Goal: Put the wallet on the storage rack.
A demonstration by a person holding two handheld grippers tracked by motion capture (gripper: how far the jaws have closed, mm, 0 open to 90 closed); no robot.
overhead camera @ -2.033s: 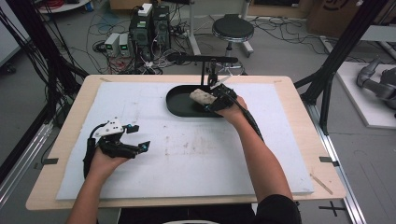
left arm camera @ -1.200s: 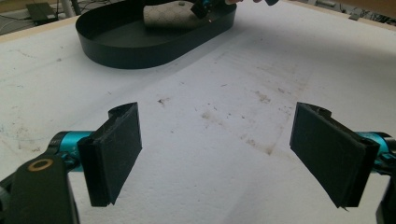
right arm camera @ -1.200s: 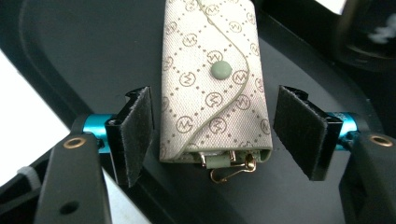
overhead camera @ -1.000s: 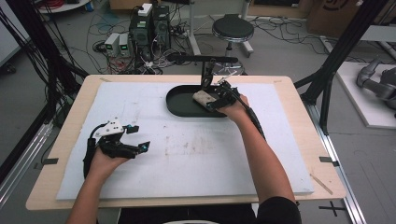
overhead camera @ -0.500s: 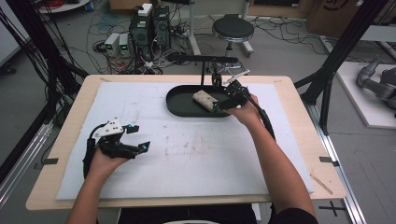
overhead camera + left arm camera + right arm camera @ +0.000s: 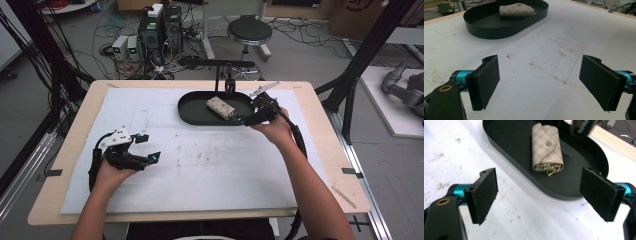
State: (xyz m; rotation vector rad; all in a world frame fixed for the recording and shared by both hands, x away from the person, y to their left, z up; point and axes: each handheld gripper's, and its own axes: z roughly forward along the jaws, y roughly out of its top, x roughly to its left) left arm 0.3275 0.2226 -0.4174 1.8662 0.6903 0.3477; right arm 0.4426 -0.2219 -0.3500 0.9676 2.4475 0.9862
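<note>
A small beige monogram-patterned key pouch (image 6: 547, 147) lies flat inside a black oval tray (image 6: 576, 187), its snap-buttoned flap up and gold key hooks poking out of the end nearer the right gripper. In the high view the pouch (image 6: 220, 108) sits toward the right half of the tray (image 6: 192, 111), which rests on the far middle part of a stained white mat (image 6: 210, 165) covering the wooden table (image 6: 327, 145).

The right gripper (image 6: 251, 114) hangs just at the tray's right end, over its rim; its jaws stand wide apart with nothing between them, and the pouch lies ahead of them untouched. The tray's far rim is cut off at the top of the right gripper view, where a blurred dark object crosses it and cannot be made out.

The left gripper (image 6: 144, 147) sits well apart, low over the mat's left side, jaws likewise spread wide and empty. In its view the pouch (image 6: 516, 11) looks partly hidden behind the tray wall (image 6: 496, 33).
</note>
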